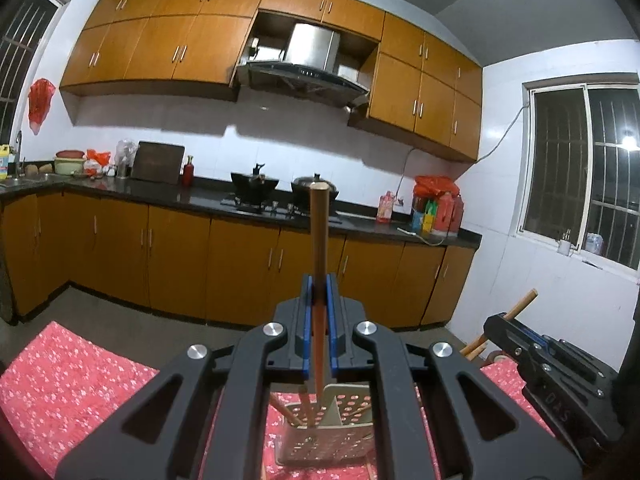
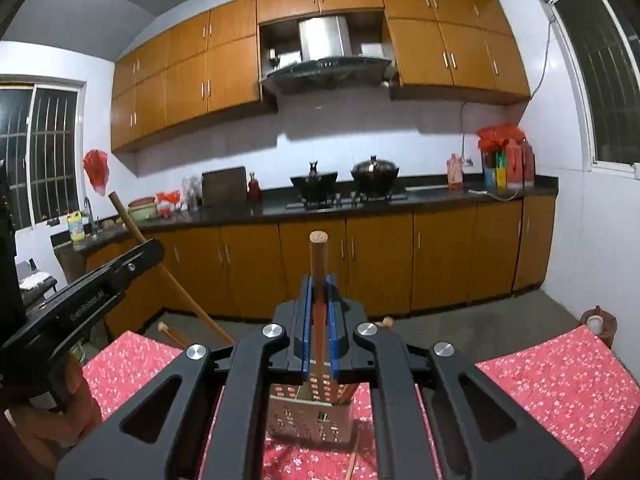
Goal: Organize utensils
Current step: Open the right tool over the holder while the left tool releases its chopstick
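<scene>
Each hand-held gripper is clamped on one wooden chopstick: the left hand-held gripper (image 1: 319,300) grips a chopstick (image 1: 319,232), the right hand-held gripper (image 2: 319,300) another chopstick (image 2: 319,264), both poised above the perforated holder (image 1: 320,436). Next, I'd judge, each needs lowering into a compartment before release. The holder stands on a surface under a red flowered cloth (image 1: 68,364), facing kitchen cabinets (image 1: 176,264).

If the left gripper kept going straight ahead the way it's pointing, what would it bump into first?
Probably nothing close. The left gripper, shut on a chopstick, points over the utensil holder toward the lower cabinets across the floor. Depth is hard to judge.
</scene>
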Available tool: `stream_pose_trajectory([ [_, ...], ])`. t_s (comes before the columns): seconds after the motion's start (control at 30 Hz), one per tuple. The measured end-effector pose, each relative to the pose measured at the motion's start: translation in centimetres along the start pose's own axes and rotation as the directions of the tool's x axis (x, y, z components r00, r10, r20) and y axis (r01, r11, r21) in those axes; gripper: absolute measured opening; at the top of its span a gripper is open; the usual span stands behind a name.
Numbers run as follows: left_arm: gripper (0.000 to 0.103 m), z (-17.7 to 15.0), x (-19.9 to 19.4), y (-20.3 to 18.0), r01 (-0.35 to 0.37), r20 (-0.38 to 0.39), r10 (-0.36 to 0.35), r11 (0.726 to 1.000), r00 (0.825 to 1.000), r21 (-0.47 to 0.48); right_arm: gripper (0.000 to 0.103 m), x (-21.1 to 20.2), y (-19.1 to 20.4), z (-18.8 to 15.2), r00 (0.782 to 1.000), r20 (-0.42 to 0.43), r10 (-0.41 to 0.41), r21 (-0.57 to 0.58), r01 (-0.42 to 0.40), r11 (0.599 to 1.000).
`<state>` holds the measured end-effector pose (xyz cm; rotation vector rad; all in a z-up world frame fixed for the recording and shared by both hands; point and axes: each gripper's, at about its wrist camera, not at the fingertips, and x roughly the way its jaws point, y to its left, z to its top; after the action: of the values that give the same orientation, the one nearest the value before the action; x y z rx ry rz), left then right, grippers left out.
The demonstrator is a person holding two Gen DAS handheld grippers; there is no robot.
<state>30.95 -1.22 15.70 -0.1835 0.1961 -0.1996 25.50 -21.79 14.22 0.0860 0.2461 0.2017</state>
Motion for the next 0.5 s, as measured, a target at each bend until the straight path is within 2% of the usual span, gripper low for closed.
stream_pose_trajectory([
  [0.23,0.008,-1.9,2.3,0.4,0.024,-0.084,-0.025,1.0,0.996,-0.008,0.009,1.6,-0.2,-1.0,0.997,-0.071,0.023,0.025,-0.021,0.999],
  [0.27,0.009,-2.1,2.4,0.5,0.029,-0.093,-0.03,0.999,0.995,-0.014,0.011,1.7,-0.3,-1.1,0.996,-0.08,0.028,0.034,-0.026,0.999],
  [0.33,0.012,-2.2,2.4,0.6,0.033,-0.099,-0.035,0.999,0.995,-0.02,0.026,1.7,-0.5,-1.1,0.996,-0.081,0.029,0.047,-0.025,0.999],
  [0.37,0.013,-2.2,2.4,0.7,0.033,-0.098,-0.035,0.999,0.995,-0.02,0.03,1.6,-0.5,-1.1,0.997,-0.079,0.028,0.054,-0.023,0.998],
  [0.5,0.017,-2.1,2.0,0.8,0.034,-0.089,-0.036,0.999,0.995,-0.026,0.031,0.6,-0.4,-0.7,0.998,-0.056,0.036,0.054,-0.032,0.998],
])
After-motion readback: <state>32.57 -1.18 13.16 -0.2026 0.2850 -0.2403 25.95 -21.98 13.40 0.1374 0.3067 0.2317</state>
